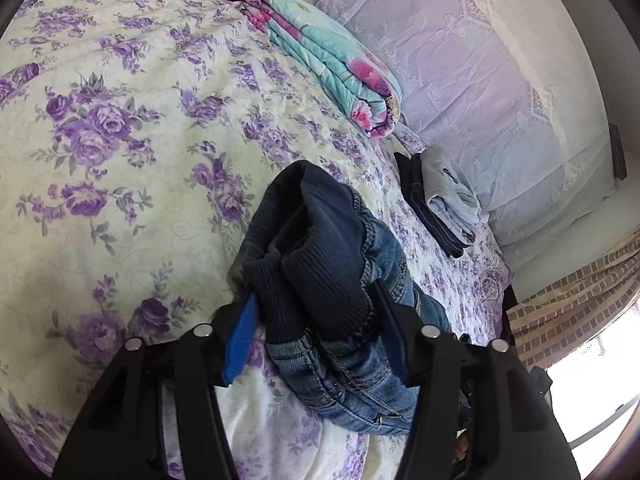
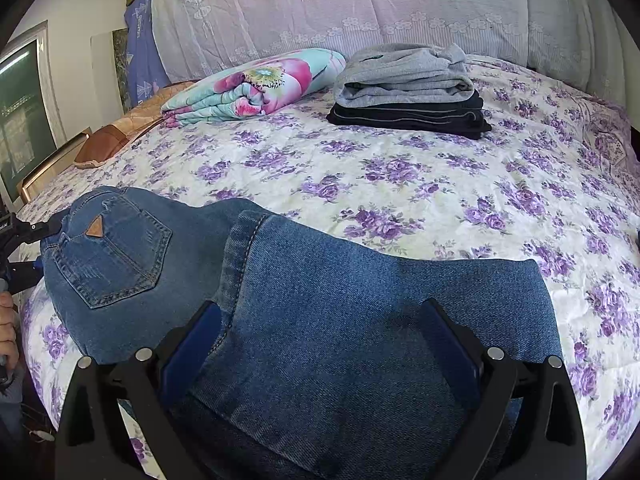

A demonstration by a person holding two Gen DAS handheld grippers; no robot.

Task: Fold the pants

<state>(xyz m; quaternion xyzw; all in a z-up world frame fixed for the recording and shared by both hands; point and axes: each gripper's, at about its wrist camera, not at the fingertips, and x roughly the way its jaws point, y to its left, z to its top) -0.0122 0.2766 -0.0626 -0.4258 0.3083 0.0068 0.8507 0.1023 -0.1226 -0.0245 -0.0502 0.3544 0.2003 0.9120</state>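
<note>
Blue jeans (image 2: 312, 320) lie on the bed, folded over, back pocket (image 2: 116, 256) up at the left. In the right wrist view my right gripper (image 2: 320, 356) has its jaws wide apart around the folded legs; the denim fills the gap. In the left wrist view my left gripper (image 1: 316, 332) holds the bunched waist end of the jeans (image 1: 320, 264), dark ribbed waistband up, between its blue pads (image 1: 240, 336). The left gripper also shows at the far left edge of the right wrist view (image 2: 24, 248).
The bed has a purple-flowered cover (image 2: 400, 176). A folded turquoise and pink quilt (image 2: 256, 84) and a stack of folded grey and black clothes (image 2: 408, 88) lie near the lace-covered headboard (image 2: 340, 4). A brown pillow (image 2: 104, 144) lies at the left.
</note>
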